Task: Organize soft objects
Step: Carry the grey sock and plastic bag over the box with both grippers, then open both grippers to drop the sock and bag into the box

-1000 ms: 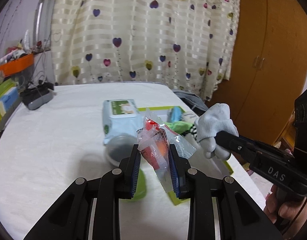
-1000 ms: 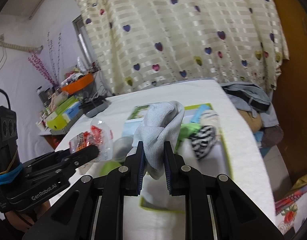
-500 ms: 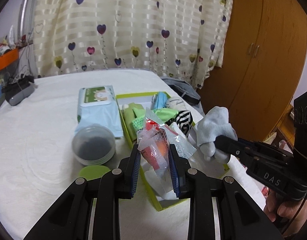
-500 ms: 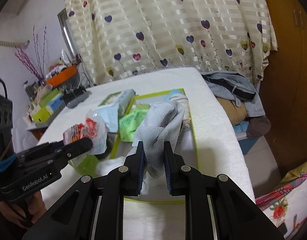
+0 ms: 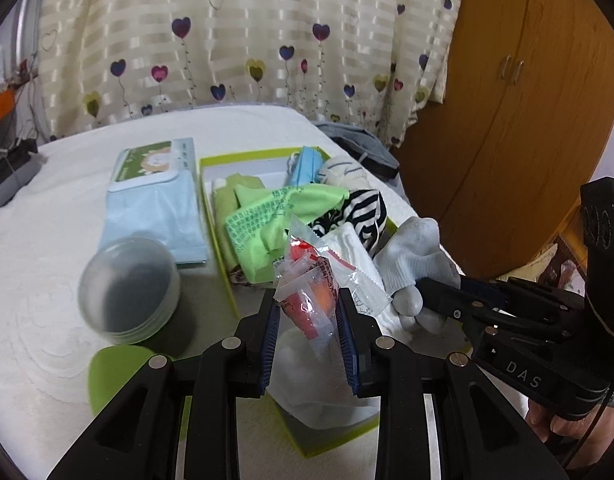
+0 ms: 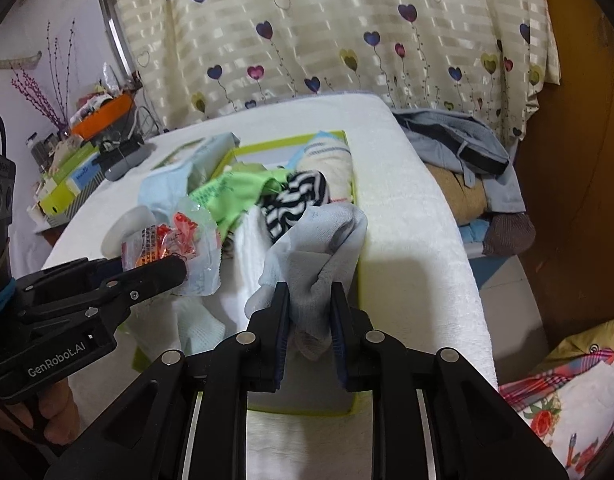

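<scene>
My left gripper (image 5: 307, 300) is shut on a clear plastic packet with red and orange contents (image 5: 307, 280), held above the near end of a green-rimmed box (image 5: 221, 240). My right gripper (image 6: 309, 294) is shut on a pale grey sock (image 6: 327, 236), held over the box's near right part (image 6: 353, 196). The box holds a green cloth (image 5: 267, 216), a black-and-white striped piece (image 5: 359, 212), white socks (image 5: 319, 376) and a blue item (image 5: 307, 164). The sock also shows in the left wrist view (image 5: 411, 256), the packet in the right wrist view (image 6: 167, 240).
A wet-wipes pack (image 5: 155, 200) lies left of the box, with a round lidded container (image 5: 129, 284) and a green lid (image 5: 115, 376) nearer me. Clothes (image 6: 459, 148) are piled past the table's right edge. A wooden wardrobe (image 5: 527, 100) stands at the right. Clutter (image 6: 87, 144) sits at far left.
Both grippers have moved forward and down over the green-rimmed box, each still holding its item. The box and its contents now appear closer and larger.
</scene>
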`<state>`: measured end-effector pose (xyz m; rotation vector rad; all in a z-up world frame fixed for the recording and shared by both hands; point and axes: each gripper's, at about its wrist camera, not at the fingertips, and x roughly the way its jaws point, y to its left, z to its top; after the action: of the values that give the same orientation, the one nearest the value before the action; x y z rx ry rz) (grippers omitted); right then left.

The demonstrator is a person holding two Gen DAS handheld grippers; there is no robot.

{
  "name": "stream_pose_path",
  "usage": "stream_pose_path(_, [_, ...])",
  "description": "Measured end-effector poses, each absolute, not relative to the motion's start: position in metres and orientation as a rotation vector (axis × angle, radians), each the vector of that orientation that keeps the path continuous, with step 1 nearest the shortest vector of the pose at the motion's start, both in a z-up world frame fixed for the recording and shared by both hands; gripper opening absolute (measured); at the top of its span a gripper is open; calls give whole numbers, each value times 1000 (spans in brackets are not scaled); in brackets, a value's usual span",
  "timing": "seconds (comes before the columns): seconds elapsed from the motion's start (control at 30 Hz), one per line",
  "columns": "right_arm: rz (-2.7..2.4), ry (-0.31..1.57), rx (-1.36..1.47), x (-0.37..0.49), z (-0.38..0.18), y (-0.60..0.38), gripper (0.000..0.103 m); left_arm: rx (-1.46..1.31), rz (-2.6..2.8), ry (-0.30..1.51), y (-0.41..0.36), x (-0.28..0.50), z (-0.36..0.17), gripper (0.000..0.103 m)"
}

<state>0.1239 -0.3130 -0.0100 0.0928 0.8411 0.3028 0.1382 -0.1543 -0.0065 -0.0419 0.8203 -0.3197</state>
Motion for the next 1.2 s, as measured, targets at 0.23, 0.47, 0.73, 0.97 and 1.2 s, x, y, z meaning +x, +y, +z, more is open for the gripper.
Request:
stream_pose_path(0.23, [312, 797, 65, 117, 1, -311, 35, -48, -324, 814, -155, 141, -5, 36])
stream_pose_path(0.47, [313, 754, 43, 110, 14, -306, 36, -60, -315, 779, -151, 136, 5, 42])
stream_pose_path(0.73, [313, 730, 29, 99, 23, -301, 36, -72, -311, 755, -142, 121, 14, 42])
stream_pose_path(0.97, [323, 700, 11, 82, 34, -291, 36, -67, -307, 721, -137, 101, 24, 42])
stream_pose_path(1.2, [321, 681, -6, 65, 40, -282, 36, -59, -295, 694, -130, 77, 30, 42])
